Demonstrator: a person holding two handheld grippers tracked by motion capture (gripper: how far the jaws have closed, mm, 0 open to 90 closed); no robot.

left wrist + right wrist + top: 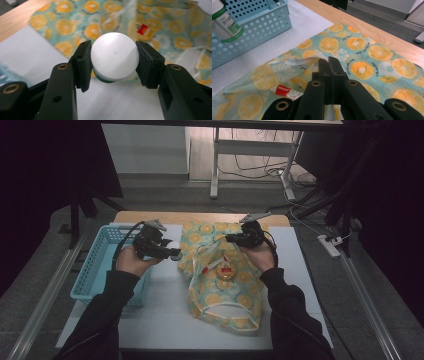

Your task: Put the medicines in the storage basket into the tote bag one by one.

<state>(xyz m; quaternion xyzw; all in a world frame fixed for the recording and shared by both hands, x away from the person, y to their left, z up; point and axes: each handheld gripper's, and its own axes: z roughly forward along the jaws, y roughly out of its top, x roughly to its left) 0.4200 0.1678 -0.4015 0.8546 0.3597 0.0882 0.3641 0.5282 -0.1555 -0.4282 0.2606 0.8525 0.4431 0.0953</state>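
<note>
Bottle (pixel 114 59), white with a green band, sits pinched between my left gripper (pixel 172 254) pads, held above the white table (pixel 165 310) between the blue basket (pixel 95 265) and the orange-print bag (pixel 225 295); my right gripper (pixel 329 65) has its jaws pressed together on the bag's rim, lifting it open

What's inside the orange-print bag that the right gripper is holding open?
Through the mouth of the orange-print bag, held by the right gripper, a small round yellow-and-red item shows, and a white tube with a red label. Anything deeper is covered by the fabric.
</note>
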